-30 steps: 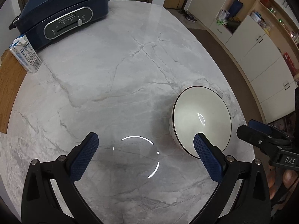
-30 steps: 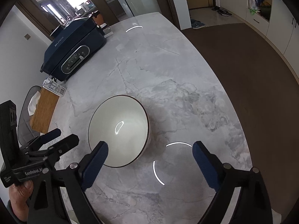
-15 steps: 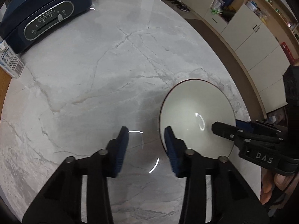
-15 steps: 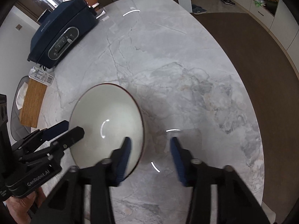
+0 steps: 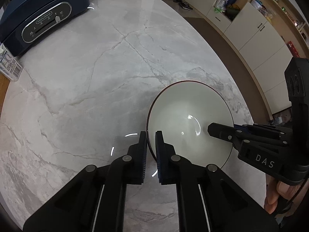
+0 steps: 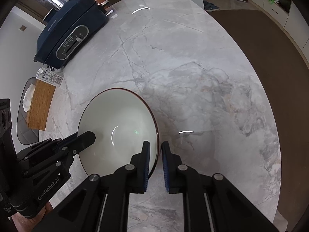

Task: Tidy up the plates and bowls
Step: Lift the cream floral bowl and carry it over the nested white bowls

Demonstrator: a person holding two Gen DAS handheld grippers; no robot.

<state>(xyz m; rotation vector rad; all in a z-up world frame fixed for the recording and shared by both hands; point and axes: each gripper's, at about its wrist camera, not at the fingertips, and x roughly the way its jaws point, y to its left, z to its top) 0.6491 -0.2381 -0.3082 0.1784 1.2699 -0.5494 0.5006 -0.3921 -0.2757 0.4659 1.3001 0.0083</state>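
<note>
A white bowl (image 5: 185, 114) with a thin dark rim sits on the marble table (image 5: 96, 67); it also shows in the right wrist view (image 6: 119, 114). My left gripper (image 5: 150, 137) is shut on the bowl's near left rim, one finger inside and one outside. My right gripper (image 6: 155, 147) is shut on the bowl's right rim in the same way. Each gripper shows in the other's view, the right one (image 5: 227, 131) and the left one (image 6: 85, 137), both at the bowl's edge.
A dark blue cooking appliance (image 5: 40, 13) stands at the table's far left. A small carton (image 5: 9, 67) and a wooden box (image 6: 39, 102) are at the left edge. The table's rounded edge (image 6: 256, 89) drops to a brown floor on the right. Cabinets (image 5: 256, 31) line the far wall.
Both grippers went from wide open to shut on opposite sides of the bowl's rim. Both cameras moved in closer to the bowl.
</note>
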